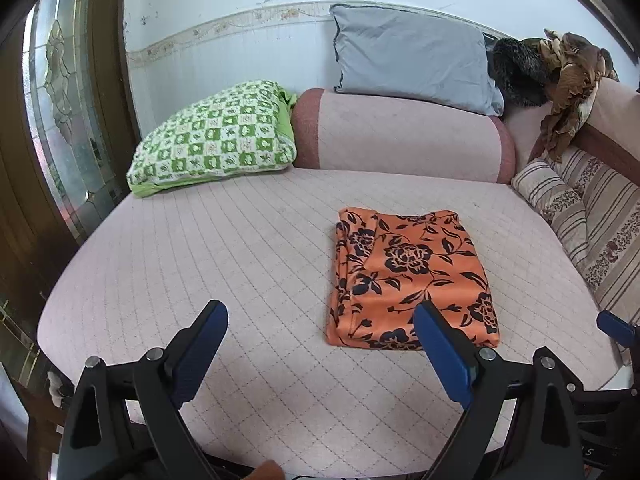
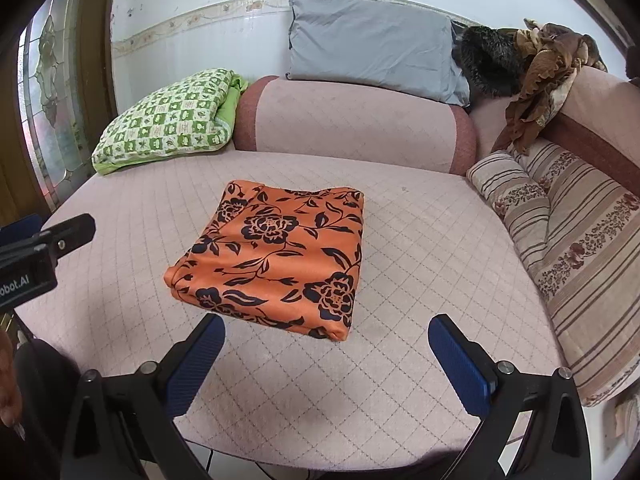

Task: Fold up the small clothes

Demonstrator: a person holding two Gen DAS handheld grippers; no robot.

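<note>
Blue-padded fingers of the left claw [image 1: 320,320] and right claw [image 2: 326,334] stand spread wide with nothing between them, both hanging just short of the near edge of the orange cloth with black flower print [image 2: 276,256], which lies folded into a neat rectangle on the pink quilted sofa seat [image 2: 420,248]. Judged: folding looks complete. To finish well, keep both claws clear of the cloth's edges, so no layer snags or lifts.
</note>
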